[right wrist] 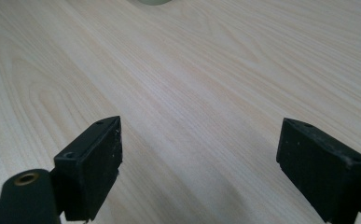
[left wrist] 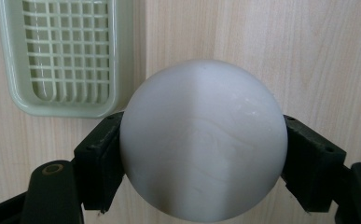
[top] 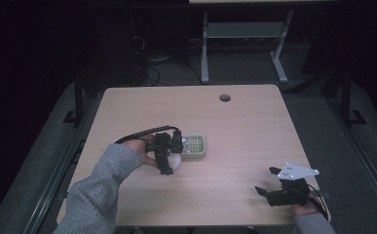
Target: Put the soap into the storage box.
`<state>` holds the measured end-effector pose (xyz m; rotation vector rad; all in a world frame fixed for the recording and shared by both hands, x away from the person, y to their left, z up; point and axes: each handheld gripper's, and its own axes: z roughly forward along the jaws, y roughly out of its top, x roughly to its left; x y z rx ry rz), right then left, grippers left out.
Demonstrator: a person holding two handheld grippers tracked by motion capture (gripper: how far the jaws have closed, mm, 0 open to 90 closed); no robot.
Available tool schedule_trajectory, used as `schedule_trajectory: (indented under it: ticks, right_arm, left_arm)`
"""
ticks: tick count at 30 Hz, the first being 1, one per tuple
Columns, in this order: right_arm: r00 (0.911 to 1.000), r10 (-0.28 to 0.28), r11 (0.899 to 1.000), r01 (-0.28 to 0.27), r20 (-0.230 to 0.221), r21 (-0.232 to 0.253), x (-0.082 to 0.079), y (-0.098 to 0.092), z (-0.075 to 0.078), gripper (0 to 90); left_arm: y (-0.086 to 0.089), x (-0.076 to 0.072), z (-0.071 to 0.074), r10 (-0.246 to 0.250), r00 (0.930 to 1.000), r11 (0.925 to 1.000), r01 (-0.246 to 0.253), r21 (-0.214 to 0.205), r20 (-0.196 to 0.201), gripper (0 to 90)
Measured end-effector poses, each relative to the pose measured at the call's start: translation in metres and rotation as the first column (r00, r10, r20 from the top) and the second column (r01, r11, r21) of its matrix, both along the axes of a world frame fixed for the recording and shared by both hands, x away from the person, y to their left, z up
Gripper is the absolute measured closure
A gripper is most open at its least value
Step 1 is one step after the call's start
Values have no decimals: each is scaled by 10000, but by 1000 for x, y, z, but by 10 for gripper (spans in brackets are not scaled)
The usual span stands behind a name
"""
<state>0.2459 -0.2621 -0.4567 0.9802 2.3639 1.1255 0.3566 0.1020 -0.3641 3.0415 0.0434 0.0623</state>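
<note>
Left gripper view: left gripper (left wrist: 201,154) clamps white ball (left wrist: 201,140) at widest part; smooth, hard, probably slippery. Green tray (left wrist: 66,56) upper left. Right gripper (right wrist: 199,163) jaws spread, empty.

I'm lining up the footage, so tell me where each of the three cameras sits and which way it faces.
High view: above the person's side, facing forward and down on the table; sleeved forearms, left gripper, right gripper.
Left gripper view: on that gripper, looking down its jaws at the white ball they clamp, green tray beyond.
Right gripper view: low, along open jaws over bare wood.
Shared: ball and tray appear in the high and left gripper views.
</note>
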Motion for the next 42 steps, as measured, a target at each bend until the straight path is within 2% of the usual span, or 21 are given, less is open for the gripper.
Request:
schedule_trajectory:
  ticks: [18, 30, 42]
  right_arm:
    - [10000, 26, 9998, -26, -13, 187, 0, -1, 0, 137]
    - [10000, -24, 9995, 24, -3, 319, 0, -2, 1, 137]
    - [10000, 7, 9994, -6, -27, 354, 0, -3, 1, 137]
  left_arm:
    - [-17, 18, 5, -222, 9995, 9997, 221, 45, 211, 237]
    - [-34, 34, -3, -335, 9994, 9994, 335, -16, -30, 237]
    - [-41, 51, -6, -244, 9997, 9995, 246, 201, -87, 237]
